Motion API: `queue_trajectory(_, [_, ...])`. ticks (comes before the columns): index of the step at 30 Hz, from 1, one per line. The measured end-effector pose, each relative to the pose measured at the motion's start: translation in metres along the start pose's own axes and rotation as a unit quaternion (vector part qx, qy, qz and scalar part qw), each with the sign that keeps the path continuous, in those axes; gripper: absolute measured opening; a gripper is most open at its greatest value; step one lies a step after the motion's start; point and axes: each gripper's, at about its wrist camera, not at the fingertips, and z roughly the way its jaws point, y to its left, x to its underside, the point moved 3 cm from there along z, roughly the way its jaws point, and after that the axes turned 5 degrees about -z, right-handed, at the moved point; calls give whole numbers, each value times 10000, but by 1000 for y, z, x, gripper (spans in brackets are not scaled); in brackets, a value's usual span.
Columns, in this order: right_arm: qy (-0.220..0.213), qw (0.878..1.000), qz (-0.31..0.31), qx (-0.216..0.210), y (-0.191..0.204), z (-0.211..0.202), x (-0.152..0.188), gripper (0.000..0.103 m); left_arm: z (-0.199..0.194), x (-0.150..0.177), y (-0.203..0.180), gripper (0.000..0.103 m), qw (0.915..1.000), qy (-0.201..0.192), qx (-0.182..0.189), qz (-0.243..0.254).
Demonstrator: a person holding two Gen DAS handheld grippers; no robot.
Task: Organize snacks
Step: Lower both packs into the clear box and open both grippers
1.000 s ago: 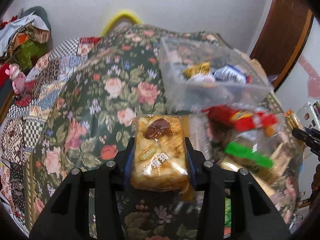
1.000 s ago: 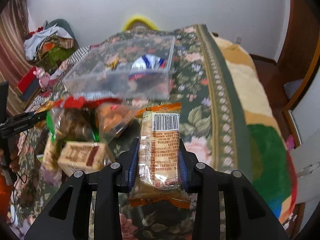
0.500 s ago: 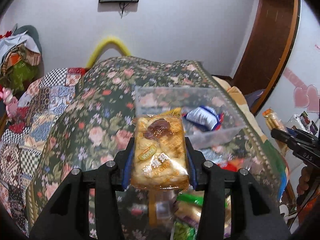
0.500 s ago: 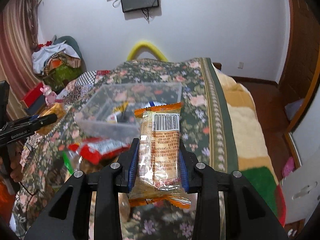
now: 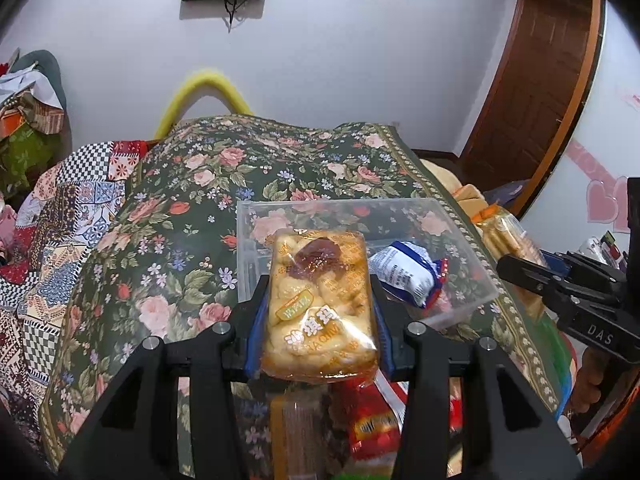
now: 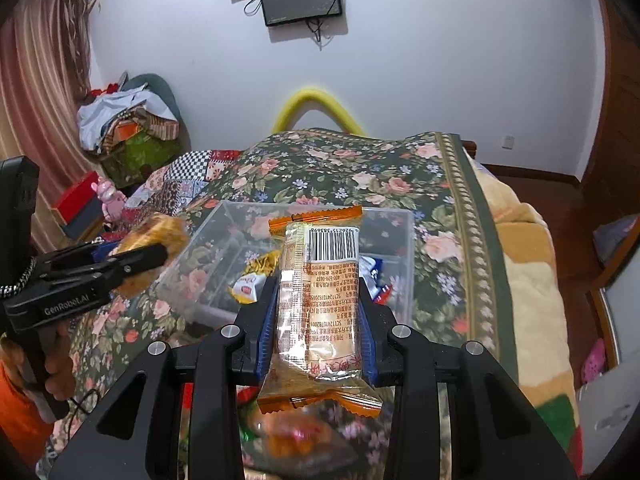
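2 wrapped snacks are being carried at once, 1 in each tool. The left gripper [image 5: 318,308] is being kept clamped on a clear-wrapped pastry pack [image 5: 318,300], and the right gripper [image 6: 318,312] is being kept clamped on an orange-ended biscuit pack [image 6: 320,304], barcode side up; both packs are being held above the near edge of the clear plastic bin [image 5: 468,256] on the floral bedspread [image 5: 180,200]. Both packs are being judged light and soft: the film looks slippery and crinkly, and the contents are probably crumbly, so a gentle squeeze across the middle of the long sides, as is being used now, seems right. The crimped ends are being left free, which suits a drop into the bin. Inside the bin, a blue-and-white packet [image 5: 404,272] is lying to the right, and in the right wrist view a yellow wrapper [image 6: 262,262] is lying to the left, so the bare floor between them is likely the easiest landing place. Loose snacks, among them a red packet [image 5: 370,424], are lying just below the grippers on the near side. Nothing is standing between the packs and the bin but its near wall, which has to be cleared.
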Motion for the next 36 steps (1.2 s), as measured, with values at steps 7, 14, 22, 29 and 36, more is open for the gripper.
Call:
queue_trajectory(7, [312,9993,-186,-57,7,40,-10,32,39,-3,3,44,9996,262,10,-61])
queue_trajectory(14, [681,9973,-240,-129,10,73,-7,32,67,-4,2,44,9991,403,-70,122])
queue_trajectory(22, [1021,9943,-188,-225,9,89,-1,32,72,-7,4,44,9992,393,-12,116])
queue_trajectory(29, [918,9954,-184,-198,10,73,-3,42,48,-6,1,44,9995,291,3,119])
queue_trajectory(36, [496,9983,-290,-131,18,23,-8,49,3,-1,-4,45,9996,76,-22,258])
